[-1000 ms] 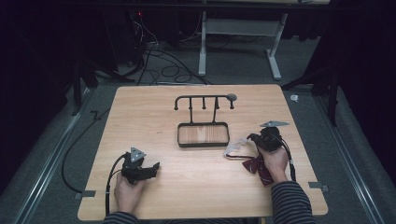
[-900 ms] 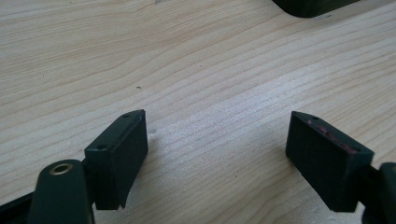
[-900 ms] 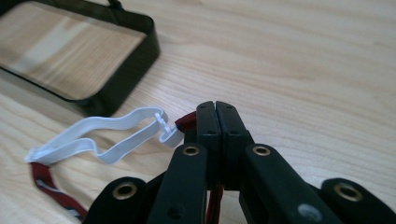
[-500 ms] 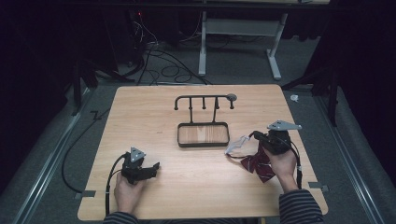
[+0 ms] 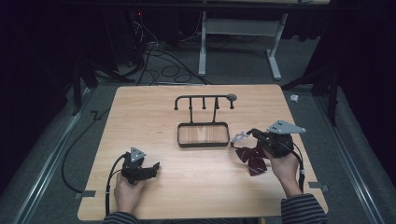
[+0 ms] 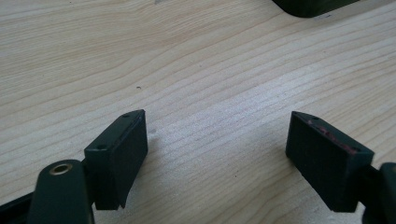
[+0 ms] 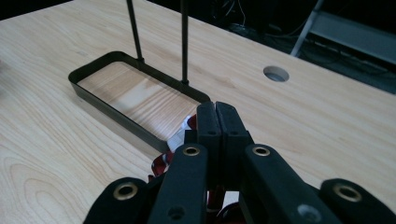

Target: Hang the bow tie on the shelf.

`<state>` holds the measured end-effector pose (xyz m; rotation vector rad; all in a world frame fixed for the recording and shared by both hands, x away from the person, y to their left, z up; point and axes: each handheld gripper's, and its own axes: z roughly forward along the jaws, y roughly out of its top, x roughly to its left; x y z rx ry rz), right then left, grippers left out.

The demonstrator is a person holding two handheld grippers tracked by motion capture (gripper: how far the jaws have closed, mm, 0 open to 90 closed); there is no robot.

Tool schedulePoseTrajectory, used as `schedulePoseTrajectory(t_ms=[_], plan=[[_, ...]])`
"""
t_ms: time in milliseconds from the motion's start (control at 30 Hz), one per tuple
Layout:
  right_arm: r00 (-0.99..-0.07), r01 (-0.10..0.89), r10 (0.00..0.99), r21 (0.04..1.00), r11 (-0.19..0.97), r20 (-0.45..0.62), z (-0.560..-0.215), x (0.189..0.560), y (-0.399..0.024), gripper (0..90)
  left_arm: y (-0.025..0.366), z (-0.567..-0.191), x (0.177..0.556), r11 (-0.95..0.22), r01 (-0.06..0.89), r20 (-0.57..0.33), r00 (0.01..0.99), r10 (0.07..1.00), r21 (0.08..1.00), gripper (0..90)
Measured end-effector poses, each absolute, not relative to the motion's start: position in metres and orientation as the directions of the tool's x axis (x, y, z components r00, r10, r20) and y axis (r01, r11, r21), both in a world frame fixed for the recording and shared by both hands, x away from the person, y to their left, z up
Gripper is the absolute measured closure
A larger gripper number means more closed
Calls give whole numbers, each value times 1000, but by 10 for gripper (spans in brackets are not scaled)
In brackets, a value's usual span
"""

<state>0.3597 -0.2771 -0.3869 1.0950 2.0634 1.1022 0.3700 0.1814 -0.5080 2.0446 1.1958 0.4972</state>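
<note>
Two jaws of the right gripper (image 7: 215, 122) are pressed together on a dark red bow tie (image 5: 252, 157), and the right gripper view shows bits of red fabric and a pale strap end peeking out beneath the closed pads. In the high view the right gripper (image 5: 254, 135) sits just right of the tray's corner, the bow tie hanging from it and trailing onto the table (image 5: 196, 186) toward the person's right hand (image 5: 285, 165). A pinch at the strap end looks chosen so the loop stays free, which I judge would suit hooking it over one of the pegs.

Beyond the jaws stands the black rack (image 5: 204, 100), a horizontal bar with short pegs on two thin uprights, rising from the far side of a shallow black tray (image 5: 203, 144). The gripper points at the tray's near corner, low to the wood, so the tie is beside the stand, not yet on it.

Farther off, the left gripper (image 5: 148, 169) rests on the near left of the table, well apart from the work, its jaws spread wide over bare wood in the left gripper view (image 6: 224, 140); it holds nothing and seems parked out of the way
</note>
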Motion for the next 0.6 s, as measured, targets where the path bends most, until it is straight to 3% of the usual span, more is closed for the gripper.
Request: schedulePoseTrajectory(t_ms=[600], plan=[[-614, 319, 784, 879, 355, -94, -361, 347, -247, 900, 181, -508, 370, -324, 595, -22, 499, 866, 735, 212]])
